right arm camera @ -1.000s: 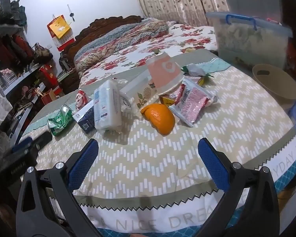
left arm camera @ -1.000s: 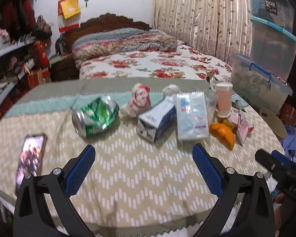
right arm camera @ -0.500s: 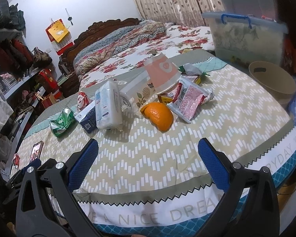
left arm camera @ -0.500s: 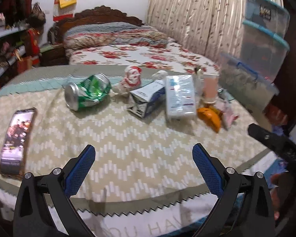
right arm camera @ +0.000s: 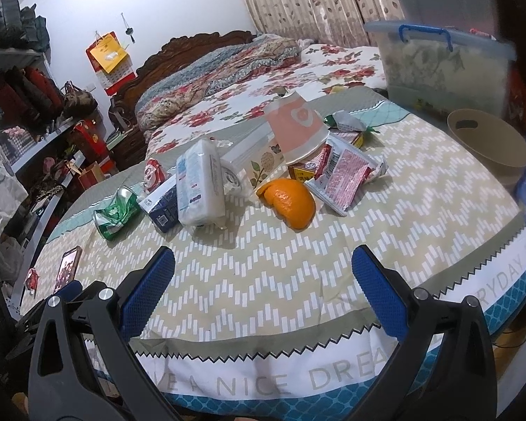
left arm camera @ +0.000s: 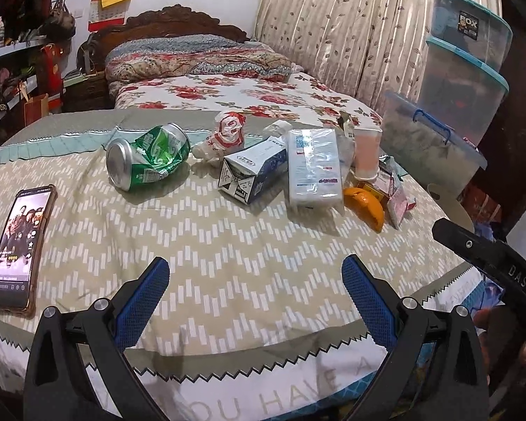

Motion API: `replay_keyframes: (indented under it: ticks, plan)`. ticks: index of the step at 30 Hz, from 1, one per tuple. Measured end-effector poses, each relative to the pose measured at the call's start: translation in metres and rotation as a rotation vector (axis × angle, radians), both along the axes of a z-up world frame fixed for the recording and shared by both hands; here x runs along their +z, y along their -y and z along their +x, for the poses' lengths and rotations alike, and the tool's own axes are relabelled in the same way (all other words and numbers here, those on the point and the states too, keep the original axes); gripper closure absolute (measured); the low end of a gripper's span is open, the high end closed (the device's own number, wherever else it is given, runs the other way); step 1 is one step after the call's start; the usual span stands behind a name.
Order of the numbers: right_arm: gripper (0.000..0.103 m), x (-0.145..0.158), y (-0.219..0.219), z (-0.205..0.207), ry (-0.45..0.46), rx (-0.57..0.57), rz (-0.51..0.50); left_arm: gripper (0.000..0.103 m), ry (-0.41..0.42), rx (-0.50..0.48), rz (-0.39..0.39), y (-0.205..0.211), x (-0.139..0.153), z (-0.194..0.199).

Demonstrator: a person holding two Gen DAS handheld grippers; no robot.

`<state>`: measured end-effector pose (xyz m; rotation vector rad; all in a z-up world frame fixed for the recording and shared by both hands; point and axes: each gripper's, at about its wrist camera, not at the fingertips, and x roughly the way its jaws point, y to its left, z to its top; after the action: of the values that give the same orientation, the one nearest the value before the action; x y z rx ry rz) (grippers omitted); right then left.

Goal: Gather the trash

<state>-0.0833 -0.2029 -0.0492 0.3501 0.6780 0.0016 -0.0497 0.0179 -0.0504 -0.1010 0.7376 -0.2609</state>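
Left wrist view shows the left gripper [left arm camera: 254, 282] with its jaws wide, holding nothing, over the blanket [left arm camera: 228, 245]. Trash lies in a row ahead: a crushed green can [left arm camera: 145, 161], a small carton [left arm camera: 252, 170], a tissue pack [left arm camera: 314, 168], a pink cup [left arm camera: 366, 152] and an orange peel [left arm camera: 364, 207]. A phone [left arm camera: 21, 245] lies well apart on the left. The right gripper [right arm camera: 263, 273] is wide too, and a tan bin [right arm camera: 491, 144] sits beside the bed

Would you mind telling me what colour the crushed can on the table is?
The crushed can is green with white markings and a silver end, clearest in the left wrist view.
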Motion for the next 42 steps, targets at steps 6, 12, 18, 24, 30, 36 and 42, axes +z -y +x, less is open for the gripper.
replay_keyframes:
  ticks: [6, 12, 18, 24, 30, 36, 42]
  plan:
    - [0.003, 0.0000, -0.0012, 0.0003, 0.005, 0.020, 0.007, 0.009, 0.010, 0.016, 0.006, -0.0019, 0.0025, 0.0017]
    - [0.003, -0.0020, -0.0053, 0.0020, -0.005, 0.052, 0.019, 0.009, 0.026, 0.015, 0.029, -0.0002, 0.0047, 0.0029]
    - [0.003, -0.0013, -0.0074, 0.0023, 0.002, 0.074, 0.023, 0.009, 0.034, -0.007, 0.047, 0.0049, 0.0064, 0.0027]
    - [0.003, -0.0013, -0.0072, 0.0029, 0.018, 0.110, 0.058, 0.009, 0.033, -0.004, 0.048, 0.0053, 0.0064, 0.0037]
    - [0.003, -0.0032, -0.0060, 0.0043, 0.004, 0.104, 0.070, 0.009, 0.031, -0.016, 0.041, 0.0050, 0.0066, 0.0043]
    - [0.003, -0.0056, -0.0047, 0.0066, -0.005, 0.108, 0.070, 0.009, 0.032, -0.041, 0.019, 0.0061, 0.0070, 0.0052]
    - [0.003, -0.0082, -0.0039, 0.0084, -0.012, 0.106, 0.074, 0.009, 0.020, -0.037, 0.018, 0.0056, 0.0041, 0.0074]
